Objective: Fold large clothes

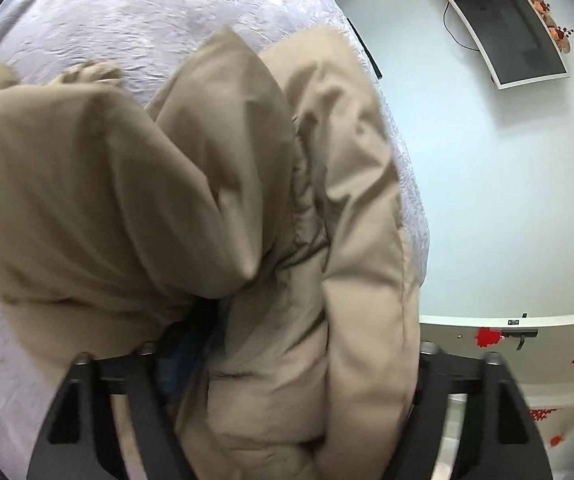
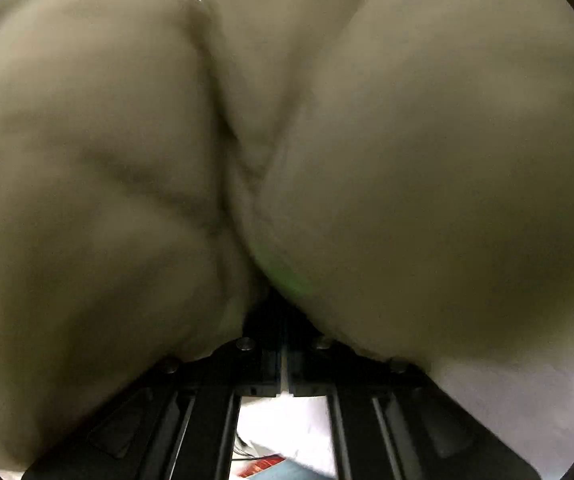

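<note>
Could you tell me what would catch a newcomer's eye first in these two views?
A puffy tan coat fills the middle of the left wrist view, bunched between the left gripper jaws above a white quilted bed. In the right wrist view it swamps nearly everything. A mirror hangs on the pale wall, upper right.

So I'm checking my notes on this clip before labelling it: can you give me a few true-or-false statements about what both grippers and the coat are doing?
1. The garment is a tan padded coat. True.
2. The left gripper is shut tight with nothing in it. False: its fingers stand wide apart with a thick bunch of the coat between them.
3. The right gripper has its fingers close together at the coat, which fills that view. True.
4. The coat lies flat and neatly folded on the white bedspread. False: it is bunched up in puffy folds.
5. A wall-mounted screen shows in the left wrist view. True.
</note>
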Demonstrator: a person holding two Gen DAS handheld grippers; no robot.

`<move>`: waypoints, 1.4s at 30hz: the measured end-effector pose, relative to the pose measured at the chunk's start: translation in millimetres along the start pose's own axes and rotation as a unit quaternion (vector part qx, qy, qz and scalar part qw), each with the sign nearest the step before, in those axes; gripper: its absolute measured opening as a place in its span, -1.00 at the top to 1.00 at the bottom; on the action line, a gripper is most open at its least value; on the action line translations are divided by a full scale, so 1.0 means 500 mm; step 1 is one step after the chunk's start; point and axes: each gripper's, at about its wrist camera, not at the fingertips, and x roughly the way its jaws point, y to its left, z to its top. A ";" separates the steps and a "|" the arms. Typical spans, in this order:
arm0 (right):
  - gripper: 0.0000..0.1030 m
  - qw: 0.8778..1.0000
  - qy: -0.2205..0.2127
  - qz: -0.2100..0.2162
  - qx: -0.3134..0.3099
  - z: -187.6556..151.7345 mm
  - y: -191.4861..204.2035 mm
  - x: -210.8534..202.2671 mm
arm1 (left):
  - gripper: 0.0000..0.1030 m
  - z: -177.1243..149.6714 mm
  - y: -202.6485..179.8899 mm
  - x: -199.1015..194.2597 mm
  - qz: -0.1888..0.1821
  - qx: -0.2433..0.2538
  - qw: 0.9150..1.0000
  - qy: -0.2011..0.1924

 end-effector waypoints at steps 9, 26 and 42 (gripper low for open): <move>-0.48 0.982 -0.124 -0.116 -0.085 -0.048 0.065 -0.271 | -0.58 0.047 -0.042 0.068 0.022 0.010 0.999 0.028; 0.76 0.957 -0.214 -0.180 -0.083 0.025 0.083 -0.252 | -0.58 -0.041 -0.041 -0.186 0.183 0.091 0.965 -0.165; 0.02 0.985 -0.162 -0.048 0.028 0.095 -0.086 -0.352 | -0.59 -0.008 0.007 0.035 0.240 0.058 0.952 -0.183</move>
